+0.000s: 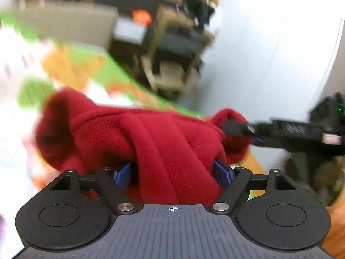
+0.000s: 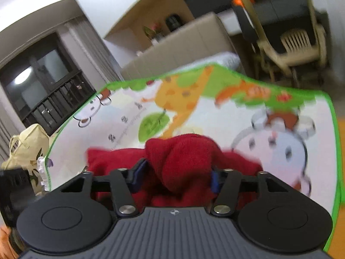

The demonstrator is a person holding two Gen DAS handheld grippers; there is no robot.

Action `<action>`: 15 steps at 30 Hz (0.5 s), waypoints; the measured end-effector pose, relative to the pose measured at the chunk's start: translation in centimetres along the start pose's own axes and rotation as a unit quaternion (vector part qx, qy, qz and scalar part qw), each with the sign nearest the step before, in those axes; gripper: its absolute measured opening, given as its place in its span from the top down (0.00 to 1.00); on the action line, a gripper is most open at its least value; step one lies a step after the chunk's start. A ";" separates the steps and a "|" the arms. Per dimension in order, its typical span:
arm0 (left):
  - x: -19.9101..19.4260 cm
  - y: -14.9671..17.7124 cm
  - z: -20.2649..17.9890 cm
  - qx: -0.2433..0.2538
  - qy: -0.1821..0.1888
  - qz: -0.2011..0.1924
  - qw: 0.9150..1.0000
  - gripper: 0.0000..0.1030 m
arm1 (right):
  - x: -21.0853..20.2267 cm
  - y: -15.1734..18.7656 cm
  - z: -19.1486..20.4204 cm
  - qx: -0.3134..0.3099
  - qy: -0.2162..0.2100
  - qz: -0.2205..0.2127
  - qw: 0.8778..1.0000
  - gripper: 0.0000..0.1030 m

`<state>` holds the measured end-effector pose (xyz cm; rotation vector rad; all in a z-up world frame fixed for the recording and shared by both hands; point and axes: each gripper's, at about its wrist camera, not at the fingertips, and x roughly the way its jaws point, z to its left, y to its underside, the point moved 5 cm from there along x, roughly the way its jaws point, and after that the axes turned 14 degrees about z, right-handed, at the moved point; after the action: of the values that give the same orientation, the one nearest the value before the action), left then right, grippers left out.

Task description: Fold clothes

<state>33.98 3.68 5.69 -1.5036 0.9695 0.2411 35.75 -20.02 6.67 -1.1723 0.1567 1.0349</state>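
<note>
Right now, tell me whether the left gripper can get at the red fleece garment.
Yes, it seems so: the left gripper already has a thick fold of the red fleece garment bunched between its blue pads, with nothing in between.

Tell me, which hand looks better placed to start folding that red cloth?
Probably neither: the left gripper and right gripper each pinch a bunch of the red fleece garment above the cartoon mat.

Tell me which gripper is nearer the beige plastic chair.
Left, seemingly. The left gripper, gripping the red garment, sits by the mat edge facing the chair; the right gripper sees it across the mat.
</note>
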 end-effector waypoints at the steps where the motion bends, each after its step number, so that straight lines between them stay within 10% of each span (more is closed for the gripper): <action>1: 0.0 -0.5 0.3 0.028 -0.029 -0.017 0.999 0.20 | 0.3 -0.3 0.4 -0.019 0.015 -0.005 1.000 0.57; 10: 3.4 5.9 0.1 0.100 -0.050 0.067 0.991 0.16 | 4.7 5.9 0.9 -0.077 0.062 0.100 0.990 0.55; 15: 2.5 6.8 0.9 0.072 -0.033 0.061 0.995 0.15 | 0.8 5.5 3.2 -0.135 0.081 0.067 0.985 0.42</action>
<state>31.27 4.32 -1.07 -1.2985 1.0067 0.3002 30.91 -16.91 3.85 -1.5090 0.2301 1.1017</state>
